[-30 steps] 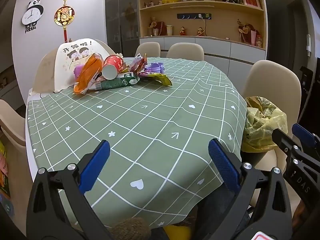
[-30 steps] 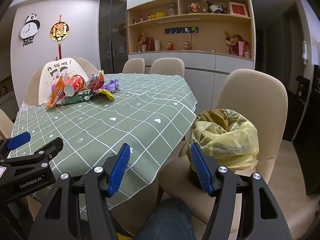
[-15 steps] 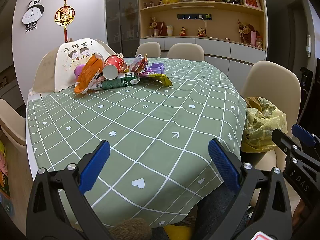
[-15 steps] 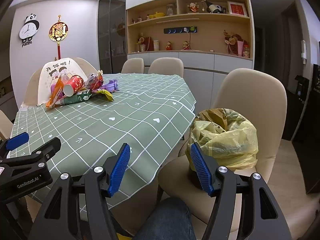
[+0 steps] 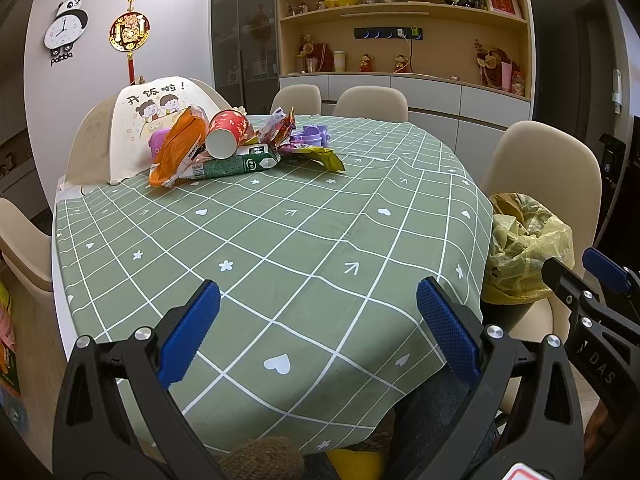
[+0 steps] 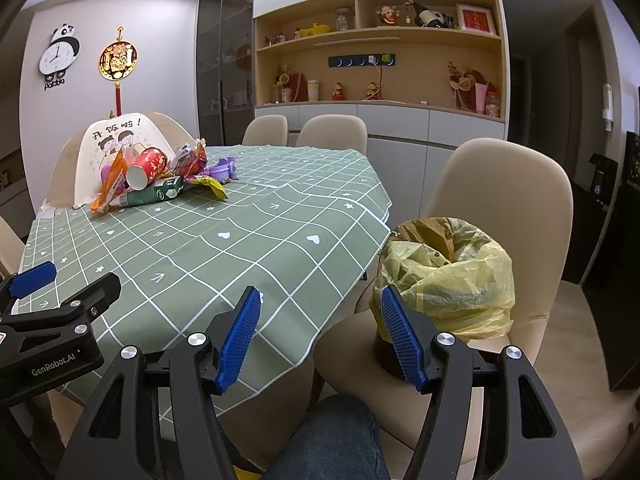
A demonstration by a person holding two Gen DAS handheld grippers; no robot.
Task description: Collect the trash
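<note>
A pile of trash lies at the table's far left: an orange snack bag (image 5: 178, 152), a red paper cup (image 5: 226, 134), a green carton (image 5: 234, 165), yellow wrappers (image 5: 320, 157) and purple plastic pieces (image 5: 310, 135); the pile also shows in the right wrist view (image 6: 154, 182). A bin lined with a yellow bag (image 6: 448, 276) stands on a beige chair right of the table (image 5: 524, 248). My left gripper (image 5: 318, 336) is open and empty above the table's near edge. My right gripper (image 6: 320, 338) is open and empty, between the table edge and the bin.
The table wears a green checked cloth (image 5: 280, 248). Beige chairs (image 5: 370, 102) ring it; one at the far left carries a white cartoon cover (image 5: 148, 128). A cabinet with shelves of ornaments (image 5: 400, 52) fills the back wall. The person's knee (image 6: 332, 440) is below the right gripper.
Both grippers stay open and empty. The views have shifted only slightly; the trash pile and the bin have not moved.
</note>
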